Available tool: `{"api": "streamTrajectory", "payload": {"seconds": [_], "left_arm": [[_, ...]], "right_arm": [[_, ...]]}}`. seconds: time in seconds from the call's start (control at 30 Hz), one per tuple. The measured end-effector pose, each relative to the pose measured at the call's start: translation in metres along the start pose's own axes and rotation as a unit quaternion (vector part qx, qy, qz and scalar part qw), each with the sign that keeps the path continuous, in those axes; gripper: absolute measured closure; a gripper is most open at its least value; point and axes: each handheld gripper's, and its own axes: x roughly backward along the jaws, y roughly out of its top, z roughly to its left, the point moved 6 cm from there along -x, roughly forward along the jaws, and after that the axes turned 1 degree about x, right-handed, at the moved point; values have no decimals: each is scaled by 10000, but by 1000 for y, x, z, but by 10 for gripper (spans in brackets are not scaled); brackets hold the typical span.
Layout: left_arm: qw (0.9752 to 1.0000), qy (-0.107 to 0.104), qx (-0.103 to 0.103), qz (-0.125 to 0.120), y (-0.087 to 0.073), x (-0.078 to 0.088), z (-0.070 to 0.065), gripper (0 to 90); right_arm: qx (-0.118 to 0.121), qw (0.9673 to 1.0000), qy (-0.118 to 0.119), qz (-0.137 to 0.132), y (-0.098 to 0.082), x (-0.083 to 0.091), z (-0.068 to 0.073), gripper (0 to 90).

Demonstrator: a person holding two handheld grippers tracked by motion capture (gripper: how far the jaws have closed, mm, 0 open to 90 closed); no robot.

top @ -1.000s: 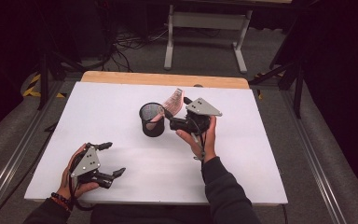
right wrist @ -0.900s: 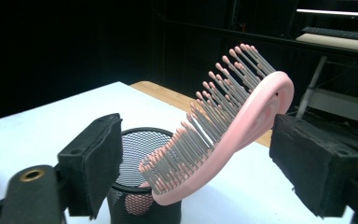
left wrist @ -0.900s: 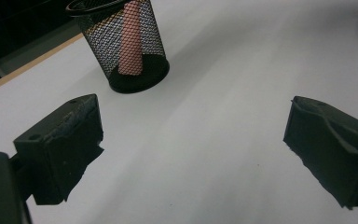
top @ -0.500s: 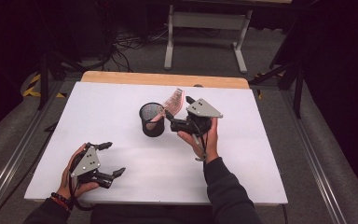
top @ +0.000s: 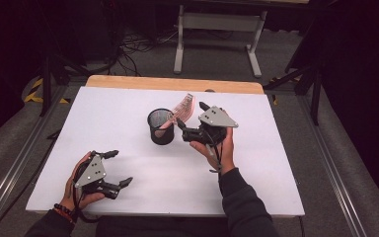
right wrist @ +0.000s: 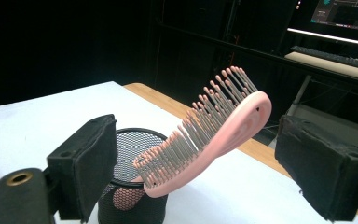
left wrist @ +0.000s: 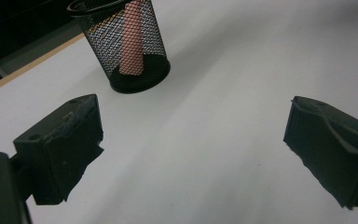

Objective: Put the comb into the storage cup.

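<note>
Covering the wooden table (top: 128,81), a white sheet (top: 128,123) bears both spread tools, the dim room behind.

White table (top: 276,187) with a wooden strip along its far edge, black mesh cup (top: 161,127) standing upright near the middle (a pink hairbrush (top: 181,109) leaning inside)

White table top (top: 276,187) with wooden far edge (top: 128,81), grey metal stand (top: 217,22) on the floor beyond.
</note>
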Motion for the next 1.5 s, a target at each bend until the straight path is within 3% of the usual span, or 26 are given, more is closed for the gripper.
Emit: {"api": "streamTrajectory", "payload": {"seconds": [0.53, 1.0, 1.5], "left_arm": [[10000, -5, -5, 19, 0, 0, 0, 52], [10000, 4, -11, 30, 0, -1, 0, 52], [10000, -3, -7, 46, -1, -1, 0, 52]], "right_arm": [[135, 9997, -137, -139, -4, 16, -3, 142], [362, 9991, -35, -216, -8, 30, 7, 133], [642, 9979, 56, -111, -17, 38, 12, 128]]}}
